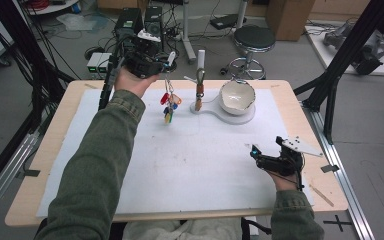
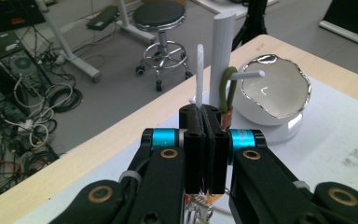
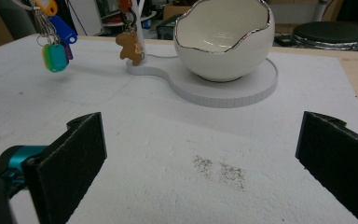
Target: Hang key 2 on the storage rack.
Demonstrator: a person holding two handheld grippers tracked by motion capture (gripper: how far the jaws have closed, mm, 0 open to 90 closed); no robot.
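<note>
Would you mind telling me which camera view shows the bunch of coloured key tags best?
The right gripper view: the key tags hang close and sharp, with blue, yellow and green plainly separate. The high view shows the whole bunch dangling from the left gripper, but small. The left gripper view catches just a sliver beneath its shut jaws.

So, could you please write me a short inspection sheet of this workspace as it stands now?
Surface: white mat on a wooden table, with a dark smudge near the right tool.
Job's things: bunch of coloured key tags hanging in the air from the left tool; white stand with an upright post and pegs, a brown bear charm hung on it; white jagged-rimmed bowl on the stand's round base.
Clutter: nothing seen.
Grippers: left tool raised, jaws shut; right tool low, jaws wide open.
Cables: tangled on the floor.
Surroundings: round stool, black frame.
</note>
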